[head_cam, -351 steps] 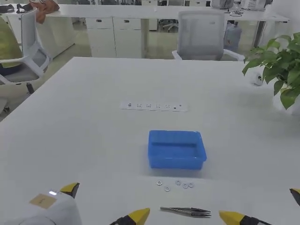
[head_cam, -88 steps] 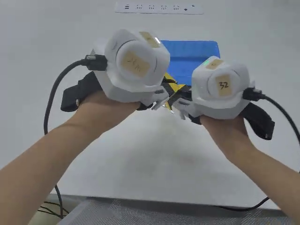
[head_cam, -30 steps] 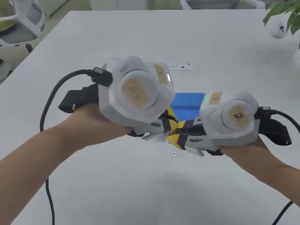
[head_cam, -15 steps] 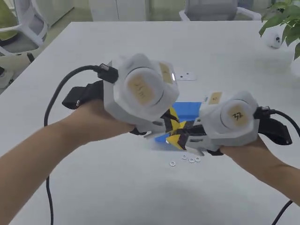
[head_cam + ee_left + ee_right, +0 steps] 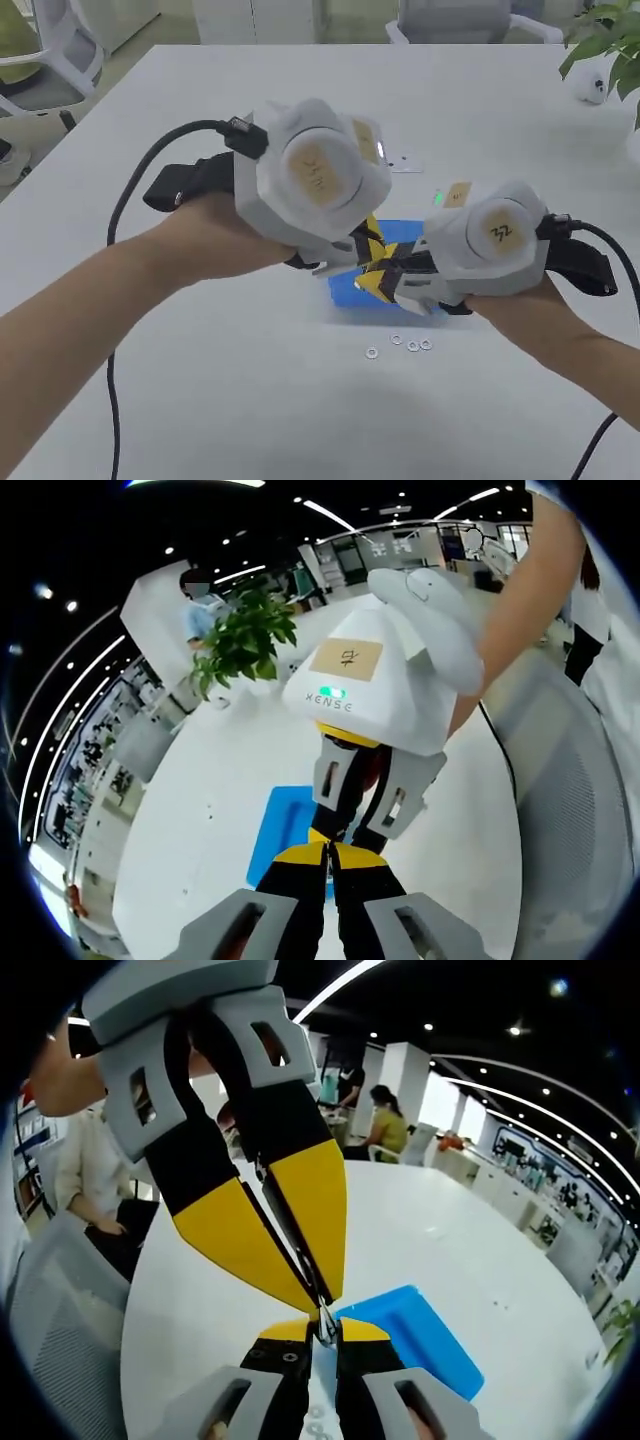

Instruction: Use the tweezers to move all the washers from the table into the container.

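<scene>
Blue plastic container [image 5: 345, 290]; shiny metal washers [image 5: 412, 346]

Head view: the left gripper [image 5: 368, 250] and right gripper [image 5: 378, 283] cover most of the container [image 5: 345, 288], hiding its interior. The washers [image 5: 398, 345] are too small to show detail. The plant [image 5: 600, 40] is cut off at the right edge.

Right gripper view: the tweezers [image 5: 325, 1326] show as a thin strip between both sets of closed jaws; the remainder is hidden.

A white table [image 5: 250, 400], office chairs [image 5: 455, 20] behind it, a leafy plant [image 5: 605, 40] beside.
</scene>
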Demonstrator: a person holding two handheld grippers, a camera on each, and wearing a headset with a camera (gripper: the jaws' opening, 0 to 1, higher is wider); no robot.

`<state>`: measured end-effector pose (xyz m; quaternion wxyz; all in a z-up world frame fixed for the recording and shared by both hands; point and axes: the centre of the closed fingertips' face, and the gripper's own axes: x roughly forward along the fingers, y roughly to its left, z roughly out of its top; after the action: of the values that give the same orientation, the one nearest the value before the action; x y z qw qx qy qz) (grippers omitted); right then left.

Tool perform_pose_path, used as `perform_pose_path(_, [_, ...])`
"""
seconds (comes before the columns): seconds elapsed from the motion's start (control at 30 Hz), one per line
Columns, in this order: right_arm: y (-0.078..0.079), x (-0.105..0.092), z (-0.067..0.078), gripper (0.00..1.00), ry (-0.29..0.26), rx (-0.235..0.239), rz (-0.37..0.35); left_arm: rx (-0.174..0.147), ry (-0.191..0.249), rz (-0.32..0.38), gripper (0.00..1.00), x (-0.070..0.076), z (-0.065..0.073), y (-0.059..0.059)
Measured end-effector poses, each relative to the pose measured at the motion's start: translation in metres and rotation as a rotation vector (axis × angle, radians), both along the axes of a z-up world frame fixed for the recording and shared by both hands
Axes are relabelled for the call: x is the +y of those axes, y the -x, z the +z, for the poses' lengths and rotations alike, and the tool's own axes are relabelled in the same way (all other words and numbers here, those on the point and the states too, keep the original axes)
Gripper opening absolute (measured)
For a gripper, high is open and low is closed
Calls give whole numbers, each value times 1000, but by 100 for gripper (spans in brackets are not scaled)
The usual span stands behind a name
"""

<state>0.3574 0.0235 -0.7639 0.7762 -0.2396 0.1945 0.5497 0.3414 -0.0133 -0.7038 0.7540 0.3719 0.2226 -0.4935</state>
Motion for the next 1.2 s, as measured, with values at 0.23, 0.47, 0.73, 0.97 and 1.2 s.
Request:
perform_pose_path(0.23, [-20,3,-9,4,11,0,-21,5,10,39,0,4,-10,-22])
perform_pose_path(0.47, [-37,3,-20,4,16,11,-45,2,16,54,0,5,-22,-40])
perform_pose_path(0.73, [-51,6,-38,4,30,43,-58,28,23,79,0,8,-39,-55])
perform_pose_path(0.97, [-62,9,-58,5,62,62,-57,38,-7,82,0,10,-61,-68])
perform_pose_path(1.2, [-73,12,-73,5,78,88,-72,35,-47,86,0,10,-77,-76])
